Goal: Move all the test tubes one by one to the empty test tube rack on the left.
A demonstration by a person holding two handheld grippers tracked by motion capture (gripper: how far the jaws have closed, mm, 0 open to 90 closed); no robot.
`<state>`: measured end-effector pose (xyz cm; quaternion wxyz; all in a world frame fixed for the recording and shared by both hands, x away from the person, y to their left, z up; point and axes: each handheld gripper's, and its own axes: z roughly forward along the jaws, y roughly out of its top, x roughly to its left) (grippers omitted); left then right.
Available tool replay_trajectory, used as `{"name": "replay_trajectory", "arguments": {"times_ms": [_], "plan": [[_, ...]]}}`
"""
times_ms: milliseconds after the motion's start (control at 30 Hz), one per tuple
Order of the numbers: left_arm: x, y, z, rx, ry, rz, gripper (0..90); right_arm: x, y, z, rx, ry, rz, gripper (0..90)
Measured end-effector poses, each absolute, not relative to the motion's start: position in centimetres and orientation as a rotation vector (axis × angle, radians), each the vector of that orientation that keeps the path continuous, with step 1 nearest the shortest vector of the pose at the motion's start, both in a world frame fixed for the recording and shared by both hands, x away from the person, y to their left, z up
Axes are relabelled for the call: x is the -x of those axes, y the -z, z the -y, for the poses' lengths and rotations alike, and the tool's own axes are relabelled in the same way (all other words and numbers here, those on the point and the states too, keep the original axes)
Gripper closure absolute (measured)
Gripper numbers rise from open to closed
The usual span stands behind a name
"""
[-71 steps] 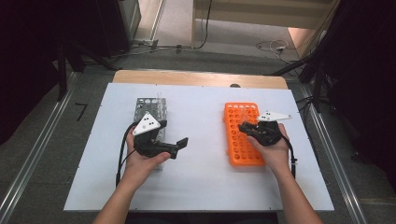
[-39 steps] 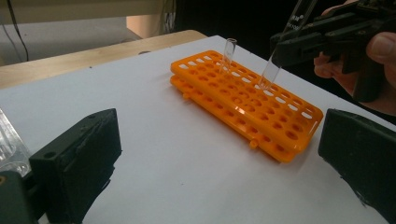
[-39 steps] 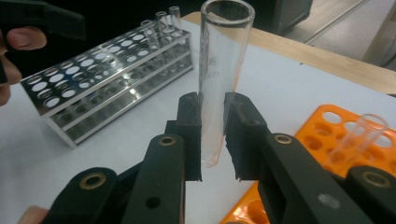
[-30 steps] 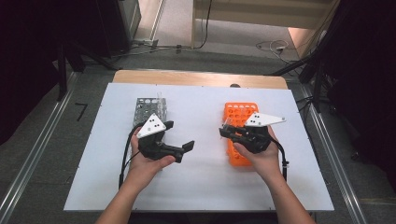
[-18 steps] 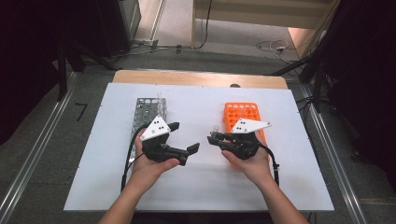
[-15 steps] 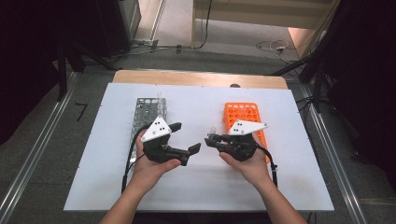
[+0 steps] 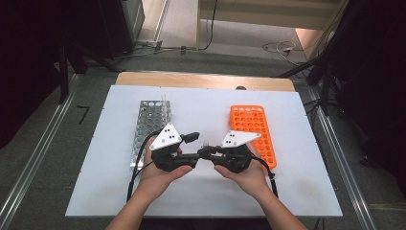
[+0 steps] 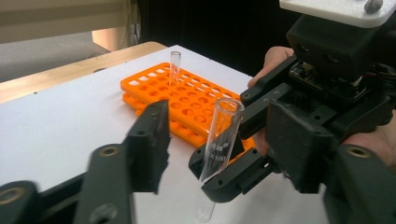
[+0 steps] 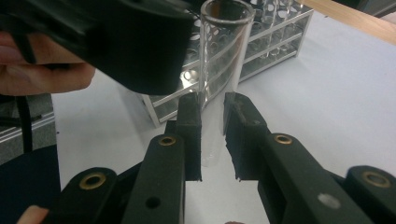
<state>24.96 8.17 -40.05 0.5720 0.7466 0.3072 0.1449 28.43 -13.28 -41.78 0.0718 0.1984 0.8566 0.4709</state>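
Note:
A clear glass test tube point(image 7: 206, 143) point(image 8: 219, 149) point(image 9: 224, 51) stands upright over the white table between the two hands. My right gripper point(image 7: 207, 153) point(image 9: 212, 135) is shut on the tube's lower half. My left gripper point(image 7: 194, 147) point(image 8: 224, 140) faces it from the left. Its jaws have just been closing and now stand on either side of the tube, with a gap showing at each pad. The orange rack point(image 7: 251, 132) point(image 8: 187, 102) lies at the right with one tube point(image 8: 175, 65) upright in it.
A metal tube rack point(image 7: 148, 124) point(image 9: 261, 42) lies left of centre on the white table point(image 7: 206, 191), with a glass tube point(image 7: 163, 100) at its far end. A wooden edge point(image 7: 206, 80) runs along the far side.
The right hand has carried the tube leftward, away from the orange rack, to meet the left gripper. The left jaws have narrowed around the tube.

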Motion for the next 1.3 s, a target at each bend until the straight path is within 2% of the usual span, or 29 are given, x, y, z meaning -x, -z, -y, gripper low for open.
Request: {"name": "replay_trajectory", "arguments": {"times_ms": [167, 500, 1000, 1200, 1300], "plan": [[-24.85, 40.12, -7.87, -1.767, -0.342, -0.711, 56.8, -28.18, 41.75, 13.05, -0.587, -1.415, -2.581, 74.1], [-24.77, 40.11, -7.79, -1.77, -0.341, -0.695, 71.1, -27.99, 41.65, 12.89, -0.563, -1.419, -2.583, 74.1], [-24.81, 39.95, -7.98, -1.768, -0.364, -0.703, 75.0, -28.01, 41.64, 12.9, -0.57, -1.425, -2.577, 73.0], [-25.04, 39.67, -8.26, -1.759, -0.378, -0.706, 75.1, -28.02, 41.62, 12.99, -0.588, -1.431, -2.553, 49.5], [-25.26, 39.52, -8.63, -1.751, -0.389, -0.718, 75.2, -28.22, 41.5, 13.34, -0.584, -1.451, -2.563, 40.8]]}}
